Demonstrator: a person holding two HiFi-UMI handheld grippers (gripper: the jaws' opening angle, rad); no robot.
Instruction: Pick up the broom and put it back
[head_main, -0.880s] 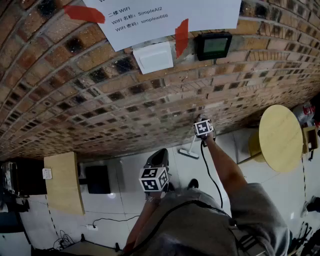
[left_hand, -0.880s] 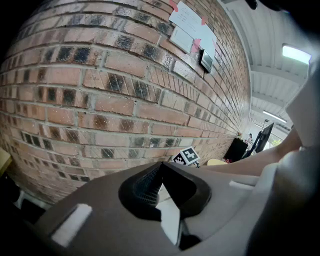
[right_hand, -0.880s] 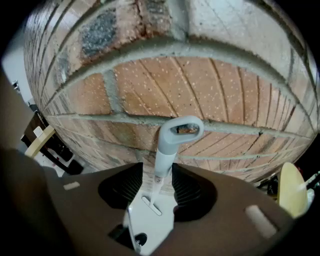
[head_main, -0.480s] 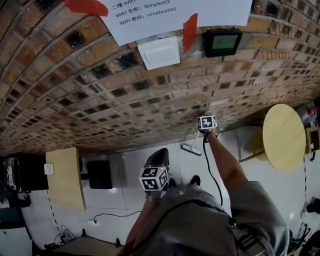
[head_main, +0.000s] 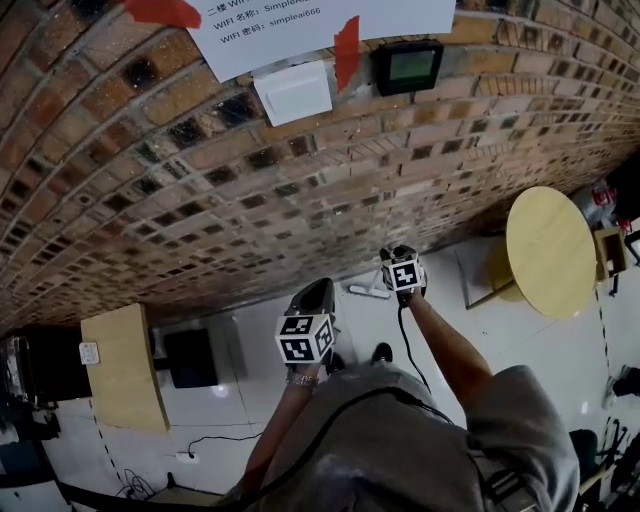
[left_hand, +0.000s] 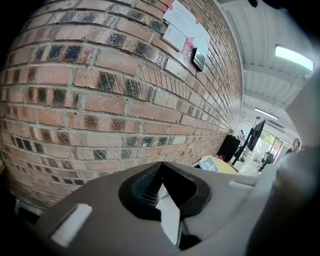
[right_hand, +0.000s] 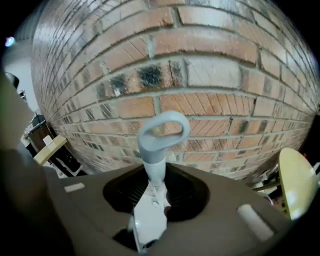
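Note:
The broom is pale grey-white. Its head (head_main: 368, 291) rests on the white floor at the foot of the brick wall (head_main: 200, 190). In the right gripper view its looped handle top (right_hand: 162, 131) sticks up in front of the bricks. My right gripper (head_main: 399, 260) (right_hand: 155, 186) is shut on the handle just below the loop. My left gripper (head_main: 318, 296) (left_hand: 159, 170) hangs to the left, apart from the broom. It points at the wall, and its jaws meet with nothing between them.
A round yellow table (head_main: 545, 250) stands to the right. A wooden cabinet (head_main: 122, 365) and a black box (head_main: 190, 358) are to the left by the wall. A white plate (head_main: 293, 92), a black display (head_main: 408, 66) and a taped paper notice hang on the wall.
The head view has shifted. My right gripper, with the broom handle in it, has drawn slightly back from the wall. The left gripper has hardly moved.

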